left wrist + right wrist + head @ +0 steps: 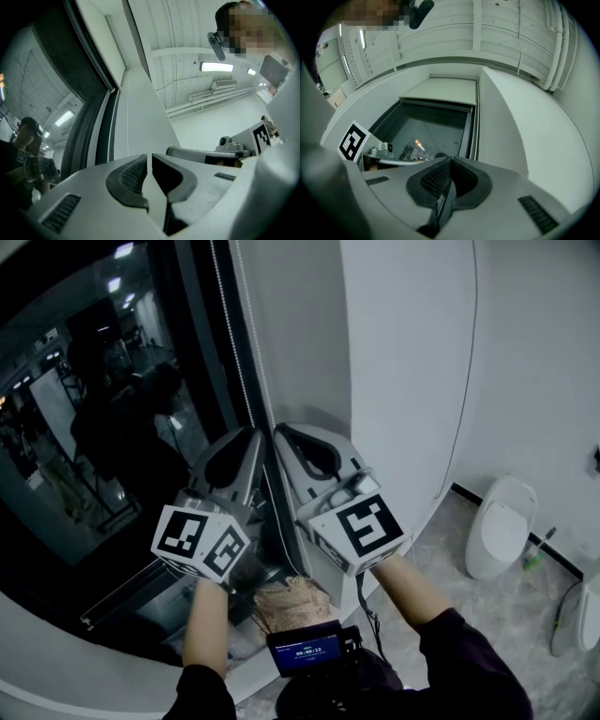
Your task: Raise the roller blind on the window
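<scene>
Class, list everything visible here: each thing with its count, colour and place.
window: one, dark, left.
blind: one, off-white, window top.
bead chain: one, white, window's right edge.
wall: one, white, right of window.
cable: one, grey, down the wall.
floor: one, grey, bottom right.
white unit: one, floor by wall, kind unclear.
screen device: one, black, at person's chest.
left gripper: one, grey, beside chain, jaws slightly apart.
right gripper: one, grey, beside chain, jaws together.
sleeves: two, dark, bottom edge.

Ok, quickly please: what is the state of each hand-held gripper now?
Left hand-held gripper: jaws slightly apart, nothing between them.
Right hand-held gripper: jaws together, nothing seen between them.
</scene>
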Available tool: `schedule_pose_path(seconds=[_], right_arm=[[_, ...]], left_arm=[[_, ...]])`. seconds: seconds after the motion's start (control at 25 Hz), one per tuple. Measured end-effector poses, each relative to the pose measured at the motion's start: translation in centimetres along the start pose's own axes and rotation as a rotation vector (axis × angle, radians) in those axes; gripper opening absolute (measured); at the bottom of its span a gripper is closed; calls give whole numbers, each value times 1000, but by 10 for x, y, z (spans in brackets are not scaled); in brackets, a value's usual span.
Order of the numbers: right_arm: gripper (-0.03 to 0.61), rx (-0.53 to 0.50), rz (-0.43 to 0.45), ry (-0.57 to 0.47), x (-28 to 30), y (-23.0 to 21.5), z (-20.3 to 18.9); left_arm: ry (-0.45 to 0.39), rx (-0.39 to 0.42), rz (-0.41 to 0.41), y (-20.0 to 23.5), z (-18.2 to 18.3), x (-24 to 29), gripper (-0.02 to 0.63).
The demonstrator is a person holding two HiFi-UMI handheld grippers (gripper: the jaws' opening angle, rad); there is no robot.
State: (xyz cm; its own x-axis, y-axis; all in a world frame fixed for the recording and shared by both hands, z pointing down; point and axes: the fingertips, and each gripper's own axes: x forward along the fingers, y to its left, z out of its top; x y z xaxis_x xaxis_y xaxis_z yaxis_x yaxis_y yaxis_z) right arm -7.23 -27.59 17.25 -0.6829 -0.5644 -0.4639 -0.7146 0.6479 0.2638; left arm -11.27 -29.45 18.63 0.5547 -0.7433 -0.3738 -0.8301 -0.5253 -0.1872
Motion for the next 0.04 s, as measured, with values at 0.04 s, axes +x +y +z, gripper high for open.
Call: schedule_pose_path(seconds=[0.04], right_arm=[[8, -1, 0, 1, 1, 0, -1]], left_arm=[[1, 2, 2, 2, -1, 0, 40]])
